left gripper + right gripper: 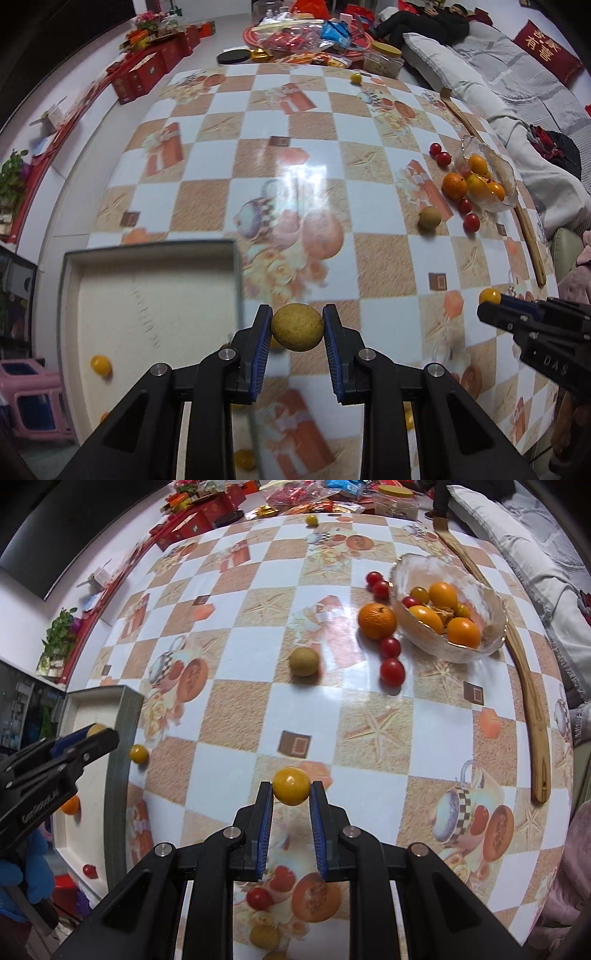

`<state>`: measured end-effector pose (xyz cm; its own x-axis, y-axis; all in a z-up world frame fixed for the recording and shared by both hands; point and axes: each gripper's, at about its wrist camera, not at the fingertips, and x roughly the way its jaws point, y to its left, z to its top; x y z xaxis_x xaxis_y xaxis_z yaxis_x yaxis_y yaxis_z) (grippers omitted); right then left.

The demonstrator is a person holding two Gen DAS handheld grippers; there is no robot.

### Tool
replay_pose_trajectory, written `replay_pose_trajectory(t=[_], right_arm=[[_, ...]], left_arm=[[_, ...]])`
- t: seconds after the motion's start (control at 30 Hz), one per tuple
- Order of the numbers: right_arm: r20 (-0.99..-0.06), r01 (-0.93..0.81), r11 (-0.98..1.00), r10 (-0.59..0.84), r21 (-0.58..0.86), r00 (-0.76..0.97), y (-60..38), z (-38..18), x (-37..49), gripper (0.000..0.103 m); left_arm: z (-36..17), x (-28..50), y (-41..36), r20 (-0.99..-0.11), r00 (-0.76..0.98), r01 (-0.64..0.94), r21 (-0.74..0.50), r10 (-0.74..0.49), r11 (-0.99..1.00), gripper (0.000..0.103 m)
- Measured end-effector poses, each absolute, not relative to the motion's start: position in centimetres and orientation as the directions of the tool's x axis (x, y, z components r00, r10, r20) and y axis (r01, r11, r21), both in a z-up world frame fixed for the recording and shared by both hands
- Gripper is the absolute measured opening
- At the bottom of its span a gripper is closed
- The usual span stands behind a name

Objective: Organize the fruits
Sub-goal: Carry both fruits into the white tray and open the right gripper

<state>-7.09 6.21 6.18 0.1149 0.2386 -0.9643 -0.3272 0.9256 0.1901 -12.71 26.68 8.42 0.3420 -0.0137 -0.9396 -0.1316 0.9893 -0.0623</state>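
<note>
shallow cream tray with grey rim (147,258), lower left of the left wrist view: few small fruits inside, so sorting is early. clear glass bowl (491,602), upper right, part filled; loose fruit beside it. left gripper (297,326) clenched on speckled tan round fruit (297,326); right gripper (291,788) clenched on small yellow round fruit (291,785).

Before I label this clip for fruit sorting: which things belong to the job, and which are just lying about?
Job: left gripper holding a brownish fruit, right gripper holding a yellow fruit, box, glass bowl, orange.
Lying about: wooden stick, red boxes, snack packets.
</note>
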Motion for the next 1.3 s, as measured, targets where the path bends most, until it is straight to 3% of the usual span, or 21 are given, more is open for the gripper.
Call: replay_pose_trajectory(t=[0.93, 1.3], right_arm=[[-0.950, -0.637, 0.725, 0.311, 0.261, -0.036, 27.1, 7.0, -12.3, 0.022], [-0.966, -0.720, 0.651, 0.236, 0.240, -0.108, 33.5, 3.3, -15.2, 0.022]], left_arm=[[6.1, -28.8, 41.4, -0.965, 0.232, -0.481, -0.007, 0.119, 0.877, 0.029], [3.6, -29.5, 42.1, -0.970, 0.198, -0.459, 0.036, 0.142, 0.888, 0.029]])
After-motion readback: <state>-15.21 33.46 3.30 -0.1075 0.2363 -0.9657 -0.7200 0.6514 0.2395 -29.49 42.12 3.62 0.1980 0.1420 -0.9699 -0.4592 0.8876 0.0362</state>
